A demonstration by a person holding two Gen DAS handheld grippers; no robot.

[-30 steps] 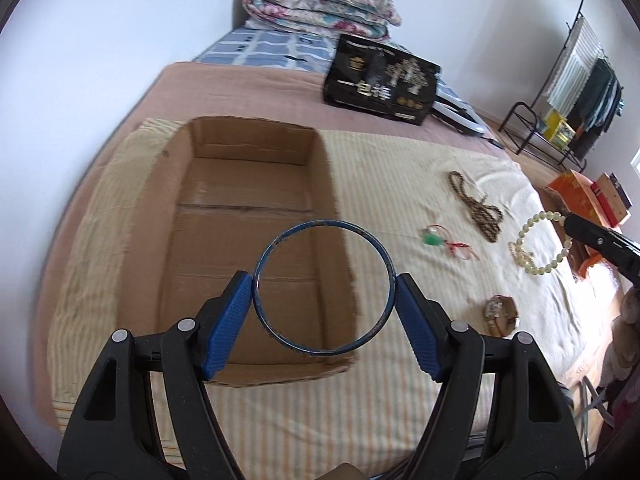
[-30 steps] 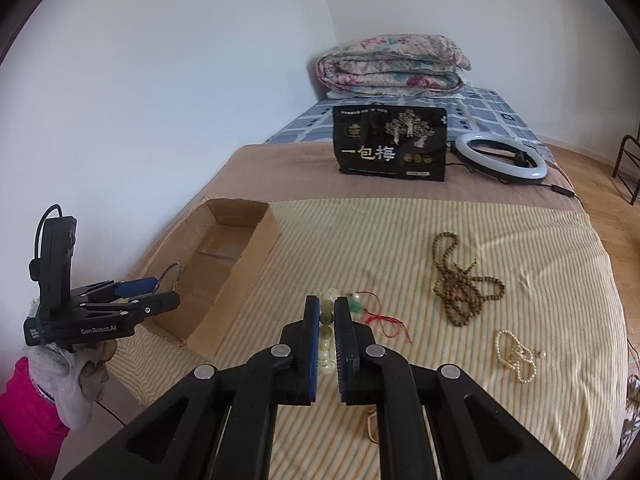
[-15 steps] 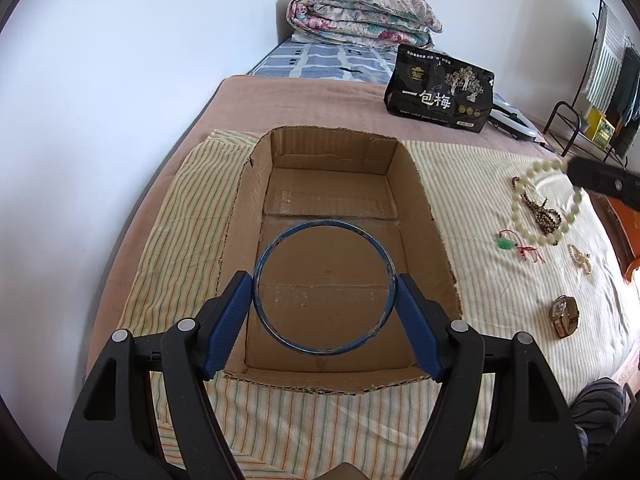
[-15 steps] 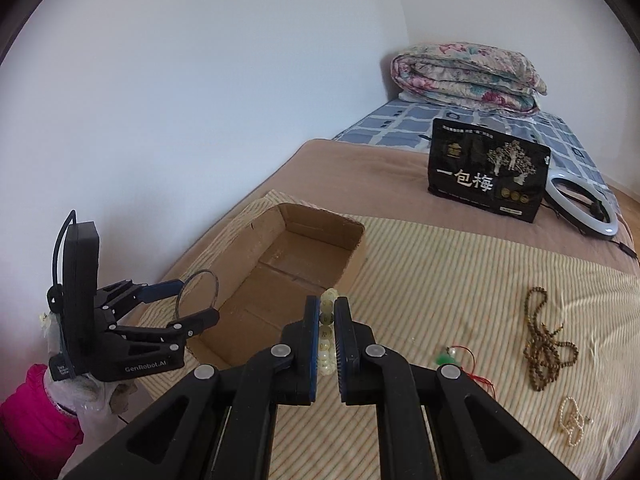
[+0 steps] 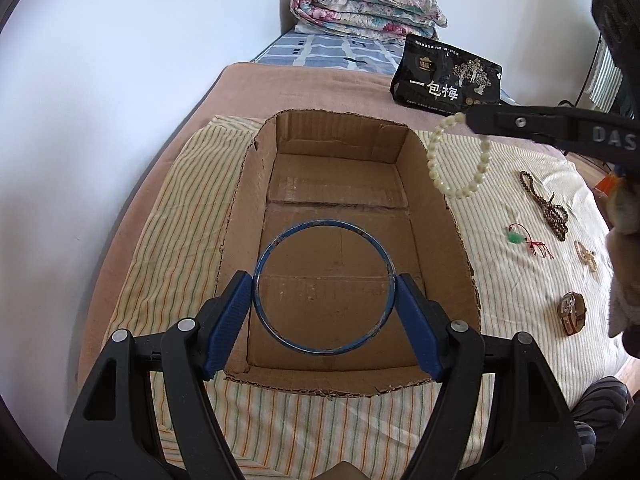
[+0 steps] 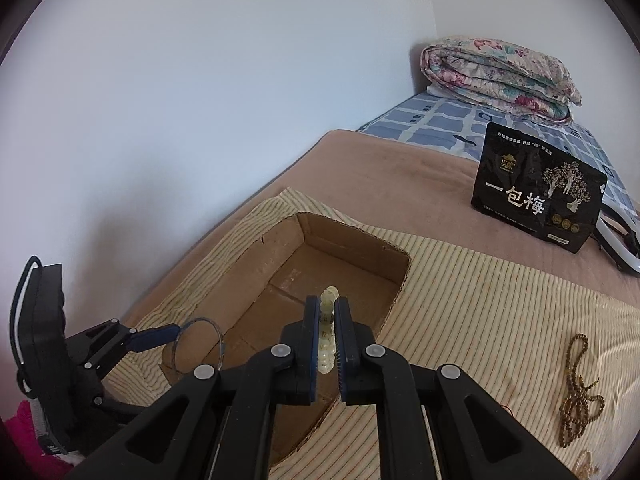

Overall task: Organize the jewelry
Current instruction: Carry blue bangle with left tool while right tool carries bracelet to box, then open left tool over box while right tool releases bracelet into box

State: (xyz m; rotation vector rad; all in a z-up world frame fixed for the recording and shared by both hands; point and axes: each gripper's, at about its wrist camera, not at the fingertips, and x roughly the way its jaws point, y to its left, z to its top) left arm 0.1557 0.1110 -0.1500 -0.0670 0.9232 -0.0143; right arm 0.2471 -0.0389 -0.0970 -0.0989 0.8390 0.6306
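Folded quilt, black pouch

the black pouch standing on the bed carries large white characters "一包梅" (the smaller print above them is too fine to read); the right gripper arm shows the letters "das", cut off at the frame edge

Left wrist view: close above the cardboard box, angled down along the bed toward the folded quilt. Right wrist view: from the box's right, angled downward. Shared: box, quilt, black bag.
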